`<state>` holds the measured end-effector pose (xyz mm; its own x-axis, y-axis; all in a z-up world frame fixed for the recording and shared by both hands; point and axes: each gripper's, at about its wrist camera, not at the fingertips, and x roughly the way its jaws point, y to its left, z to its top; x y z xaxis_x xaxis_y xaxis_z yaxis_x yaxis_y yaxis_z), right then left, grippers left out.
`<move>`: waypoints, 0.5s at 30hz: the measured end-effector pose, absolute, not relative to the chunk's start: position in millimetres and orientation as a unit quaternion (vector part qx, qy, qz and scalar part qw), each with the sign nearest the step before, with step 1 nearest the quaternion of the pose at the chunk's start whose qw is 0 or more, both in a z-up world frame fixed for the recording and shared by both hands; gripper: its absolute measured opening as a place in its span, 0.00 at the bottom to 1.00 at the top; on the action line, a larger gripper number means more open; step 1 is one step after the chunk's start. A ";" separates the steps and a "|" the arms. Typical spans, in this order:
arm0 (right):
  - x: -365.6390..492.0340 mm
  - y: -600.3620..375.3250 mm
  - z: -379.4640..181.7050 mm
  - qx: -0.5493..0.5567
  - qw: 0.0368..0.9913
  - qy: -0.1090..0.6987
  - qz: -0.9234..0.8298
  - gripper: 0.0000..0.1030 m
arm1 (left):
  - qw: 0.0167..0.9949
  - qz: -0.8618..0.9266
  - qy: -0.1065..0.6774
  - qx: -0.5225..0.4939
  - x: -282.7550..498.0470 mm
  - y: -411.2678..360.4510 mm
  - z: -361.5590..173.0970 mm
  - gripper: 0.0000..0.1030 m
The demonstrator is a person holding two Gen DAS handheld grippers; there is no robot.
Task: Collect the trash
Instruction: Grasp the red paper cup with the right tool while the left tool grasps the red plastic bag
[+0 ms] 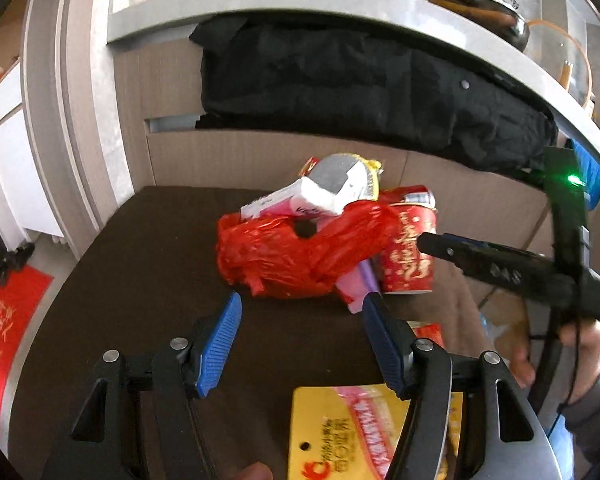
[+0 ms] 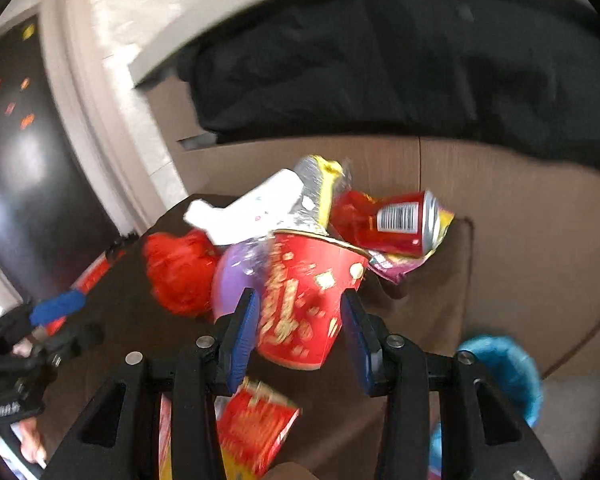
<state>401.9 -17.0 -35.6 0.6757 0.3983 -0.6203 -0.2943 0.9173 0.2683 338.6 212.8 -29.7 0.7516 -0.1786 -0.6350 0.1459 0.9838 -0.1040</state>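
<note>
A pile of trash lies on a dark brown table [image 1: 140, 280]. It holds a crumpled red plastic bag [image 1: 292, 252], a white tissue pack [image 1: 300, 196], a foil wrapper [image 1: 336, 172] and a red paper cup [image 1: 410, 256]. My left gripper [image 1: 300, 320] is open and empty just in front of the bag. In the right wrist view the red cup [image 2: 304, 304] stands between the open pads of my right gripper [image 2: 300, 320], with small gaps either side. A red soda can [image 2: 404, 220] lies behind the cup. A yellow snack packet [image 1: 340, 432] lies under the left gripper.
A black garment [image 1: 360, 92] hangs from the grey counter [image 1: 260, 16] behind the table. A blue-lined bin [image 2: 500, 376] stands low at the right. A red wrapper [image 2: 252, 424] lies under the right gripper. A cardboard panel [image 1: 260, 160] backs the table.
</note>
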 end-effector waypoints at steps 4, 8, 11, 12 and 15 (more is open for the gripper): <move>434.7 -14.3 -62.9 0.123 0.893 0.390 0.187 0.52 | 0.934 -0.086 0.348 -0.020 345.9 214.6 -40.0 0.62; 446.7 -4.4 -72.1 0.119 0.892 0.391 0.193 0.53 | 0.934 -0.083 0.348 -0.011 352.1 211.5 -45.4 0.62; 445.6 -1.3 -64.0 0.089 0.901 0.386 0.180 0.50 | 0.938 -0.079 0.338 -0.005 352.9 206.9 -42.1 0.62; 442.3 -2.2 -59.1 0.084 0.904 0.377 0.181 0.50 | 0.938 -0.082 0.338 -0.006 353.3 206.5 -41.4 0.62; 431.7 -8.8 -45.4 0.073 0.912 0.360 0.181 0.49 | 0.938 -0.096 0.333 -0.014 350.8 201.1 -36.1 0.62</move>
